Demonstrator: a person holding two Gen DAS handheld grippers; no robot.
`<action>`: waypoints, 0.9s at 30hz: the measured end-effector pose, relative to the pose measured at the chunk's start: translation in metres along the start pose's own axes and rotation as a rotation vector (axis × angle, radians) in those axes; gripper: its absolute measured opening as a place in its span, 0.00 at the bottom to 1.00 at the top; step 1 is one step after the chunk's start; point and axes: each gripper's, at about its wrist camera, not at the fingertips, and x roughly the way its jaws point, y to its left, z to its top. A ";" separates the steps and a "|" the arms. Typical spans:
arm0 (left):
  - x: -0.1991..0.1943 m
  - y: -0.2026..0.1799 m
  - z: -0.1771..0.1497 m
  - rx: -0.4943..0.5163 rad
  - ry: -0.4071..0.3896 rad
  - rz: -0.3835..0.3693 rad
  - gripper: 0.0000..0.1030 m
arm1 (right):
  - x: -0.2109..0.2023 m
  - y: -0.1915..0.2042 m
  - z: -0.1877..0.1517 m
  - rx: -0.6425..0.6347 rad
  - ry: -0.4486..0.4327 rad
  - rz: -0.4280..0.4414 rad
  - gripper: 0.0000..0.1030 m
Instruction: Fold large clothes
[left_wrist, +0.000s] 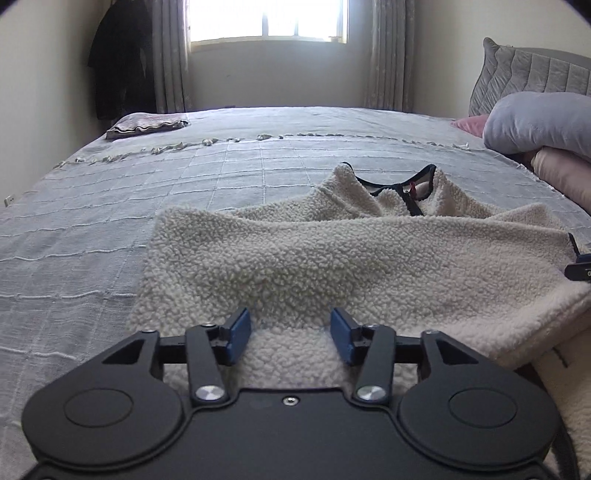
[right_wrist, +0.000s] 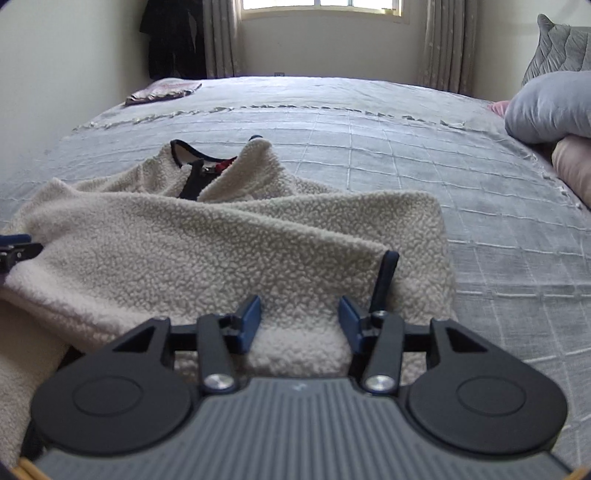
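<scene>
While the cream fleece jacket (left_wrist: 332, 258) lies across the grey bedspread (left_wrist: 110, 229), collar at twelve o'clock, the left gripper (left_wrist: 291, 334) and the right gripper (right_wrist: 299, 321) each hover wide apart over its near hem, gripping nothing.

Cream fleece jacket (left_wrist: 332, 258) with navy trim, grey checked bedspread (left_wrist: 110, 221), blue fingers (left_wrist: 240, 334)
</scene>
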 end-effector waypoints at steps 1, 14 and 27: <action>-0.008 -0.001 0.000 0.000 0.007 0.005 0.65 | -0.007 0.001 0.000 -0.010 0.004 -0.009 0.47; -0.141 0.010 -0.039 -0.090 0.070 0.078 1.00 | -0.130 -0.008 -0.052 -0.028 0.014 -0.065 0.96; -0.213 0.038 -0.117 -0.110 0.152 0.087 1.00 | -0.195 0.004 -0.128 -0.015 0.056 -0.036 0.99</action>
